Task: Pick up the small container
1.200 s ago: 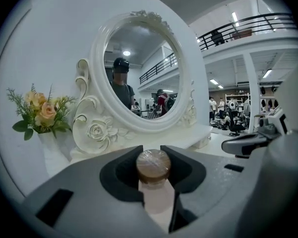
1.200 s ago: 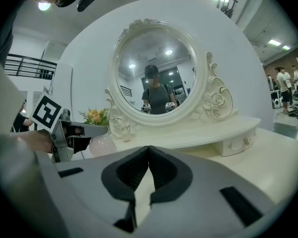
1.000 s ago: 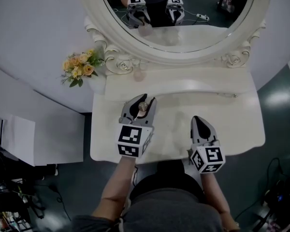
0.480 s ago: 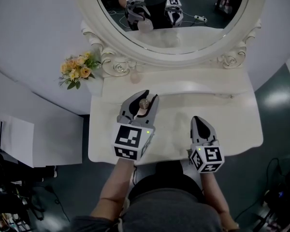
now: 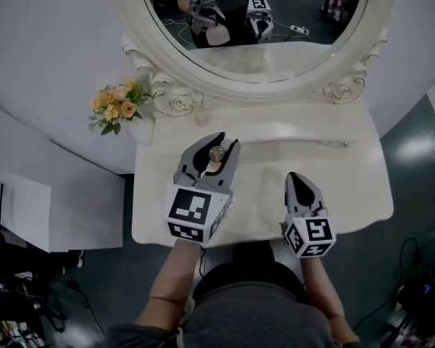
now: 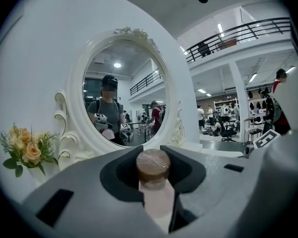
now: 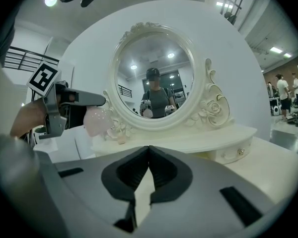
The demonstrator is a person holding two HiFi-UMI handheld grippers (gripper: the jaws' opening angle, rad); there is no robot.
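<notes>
Small container point(image 5: 216, 154), brown-capped, pale pink: clamped between jaws of left tool point(image 5: 227, 141), held clear above bench point(image 5: 348, 187). Right tool point(image 5: 294, 177) closed, empty, low alongside. Pick-up judged essentially complete; only steady holding left.

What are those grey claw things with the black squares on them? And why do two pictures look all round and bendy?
Those are tongs that a person holds, one in each hand. The cubes with square patterns are part of them. The picture from above comes from a camera on the person's head. The two round pictures come from small cameras riding on the tongs, looking along their jaws. Below is a white dressing table with an oval mirror and flowers beside it. The left tongs grip a little pink jar with a brown lid. The right tongs are shut and hold nothing.
</notes>
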